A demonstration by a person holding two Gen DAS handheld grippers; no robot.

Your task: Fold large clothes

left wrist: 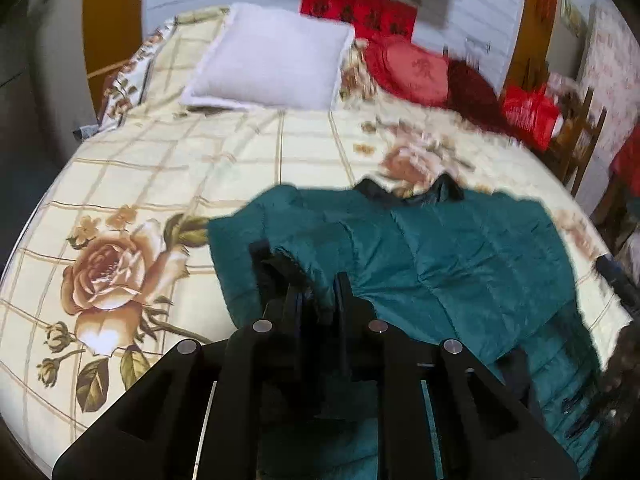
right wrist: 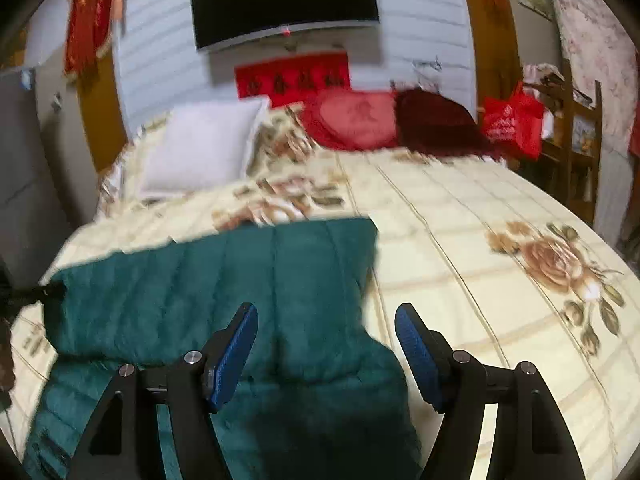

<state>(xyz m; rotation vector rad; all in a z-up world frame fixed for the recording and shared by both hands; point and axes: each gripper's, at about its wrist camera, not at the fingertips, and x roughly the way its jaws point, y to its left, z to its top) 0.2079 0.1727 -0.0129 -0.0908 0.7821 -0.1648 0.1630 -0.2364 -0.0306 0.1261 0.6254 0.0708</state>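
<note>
A teal quilted down jacket [left wrist: 452,256] is spread across the near part of a bed covered with a rose-print sheet [left wrist: 132,184]; its dark collar [left wrist: 416,190] is turned toward the headboard, where a white pillow [left wrist: 272,64] and a red heart-shaped cushion [left wrist: 412,66] are propped. The garment's long axis is judged to run from the near edge of the bed toward the pillows.

The left tongs [left wrist: 316,292] are seen closed together on a fold of the jacket's left-hand edge, apparently a sleeve with a dark cuff, which is lifted slightly off the sheet. The right tongs [right wrist: 325,354] are held wide apart, with nothing between the blue pads [right wrist: 234,354]; the jacket's right-hand portion lies directly beneath and ahead of them, its right edge just inside the right finger.

The left hand is thus already engaged. A fold across the garment's width is judged likely, so the held edge would have to be carried rightward, toward the open tongs.
</note>
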